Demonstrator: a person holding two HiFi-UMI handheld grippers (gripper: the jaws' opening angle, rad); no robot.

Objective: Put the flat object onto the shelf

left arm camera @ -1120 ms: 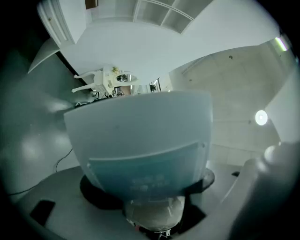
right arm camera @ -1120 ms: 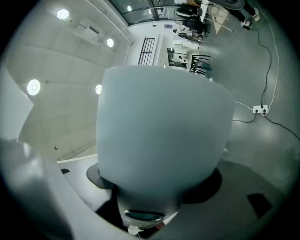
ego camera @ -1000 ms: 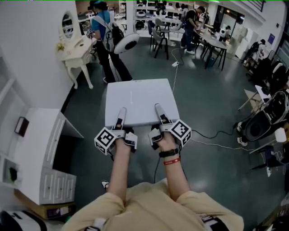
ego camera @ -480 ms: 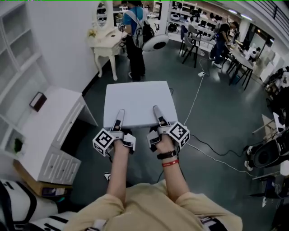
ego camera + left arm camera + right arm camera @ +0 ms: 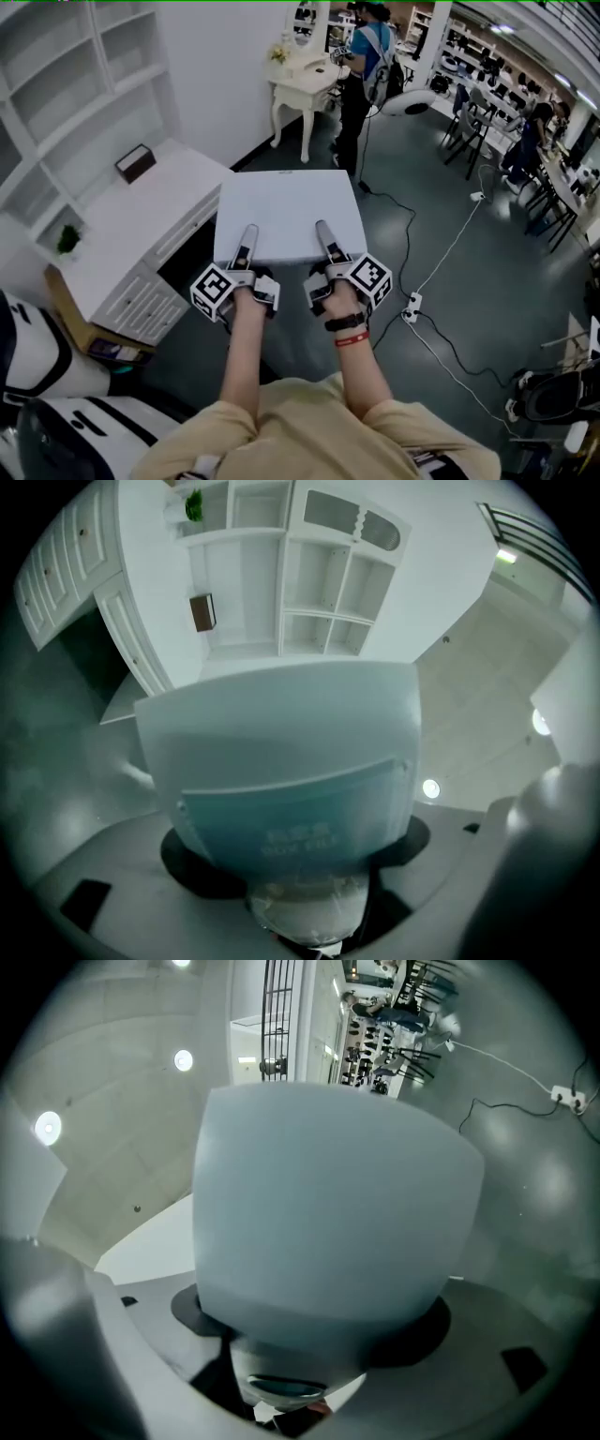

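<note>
A flat white box (image 5: 286, 211) is held level in front of me by its near edge, above the floor. My left gripper (image 5: 246, 240) is shut on that edge at the left, one finger lying on the lid. My right gripper (image 5: 325, 236) is shut on it at the right in the same way. The white shelf unit (image 5: 66, 89) stands against the wall at the upper left, over a white desk (image 5: 155, 220). In the left gripper view the box (image 5: 281, 752) fills the middle with the shelf compartments (image 5: 319, 592) beyond it. The box (image 5: 328, 1213) also fills the right gripper view.
A small brown box (image 5: 136, 162) and a little plant (image 5: 67, 241) sit on the desk. A white dressing table with a mirror (image 5: 305, 75) and a standing person (image 5: 367, 66) are further back. Cables and a power strip (image 5: 410, 305) lie on the floor at the right.
The view has swung left: the shelf unit and desk now fill the left side and lie closer to the box. Both grippers keep their hold on the box.
</note>
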